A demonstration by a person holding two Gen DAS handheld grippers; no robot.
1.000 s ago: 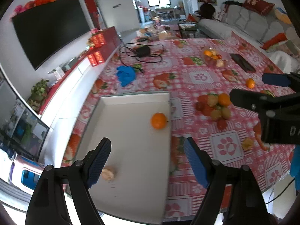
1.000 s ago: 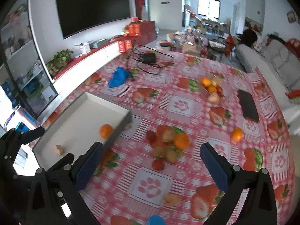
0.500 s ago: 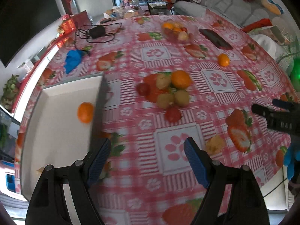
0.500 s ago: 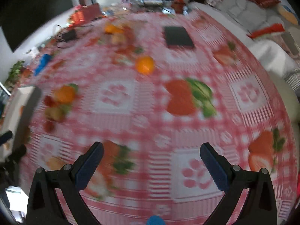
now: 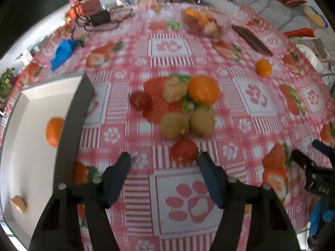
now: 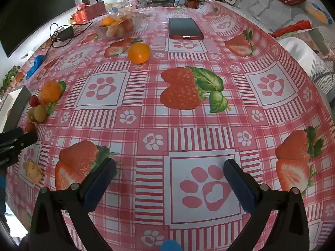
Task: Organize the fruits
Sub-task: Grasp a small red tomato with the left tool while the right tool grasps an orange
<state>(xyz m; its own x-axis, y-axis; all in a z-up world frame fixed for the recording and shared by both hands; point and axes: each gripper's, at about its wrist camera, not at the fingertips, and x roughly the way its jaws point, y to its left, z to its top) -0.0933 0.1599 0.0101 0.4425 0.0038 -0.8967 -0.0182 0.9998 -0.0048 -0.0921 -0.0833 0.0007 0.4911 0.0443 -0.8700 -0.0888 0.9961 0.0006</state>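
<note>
- Progress: early, by my read. White tray (image 5: 31, 167) holds one orange (image 5: 54, 131) and a small tan piece (image 5: 18, 204) near its close end; the rest of the fruit sits outside it on the checked tablecloth (image 6: 188, 125).
- Cluster just right of the tray: big orange (image 5: 203, 90), pale lumpy fruit (image 5: 175, 89), two green-yellow fruits (image 5: 175, 125) (image 5: 202, 122), dark red fruit (image 5: 141, 100), red fruit (image 5: 184, 151).
- Lone orange (image 6: 139, 52) lies well right of the tray, beyond the cluster; another tan piece (image 6: 33, 171) lies right of the tray, on the near side of the cluster.
- Clear bowl (image 6: 117, 28) of fruit sits far from the tray; can't tell if it is part of the job.
- Left gripper (image 5: 164, 167): fingers wide apart, holding nothing, red fruit just ahead between the tips, nearer the right one.
- Right gripper (image 6: 169, 174): fingers wide apart, empty, over bare cloth well right of the tray.
- Left to do: cluster, lone orange, maybe the tan piece. Red fruit looks like the next pick.
</note>
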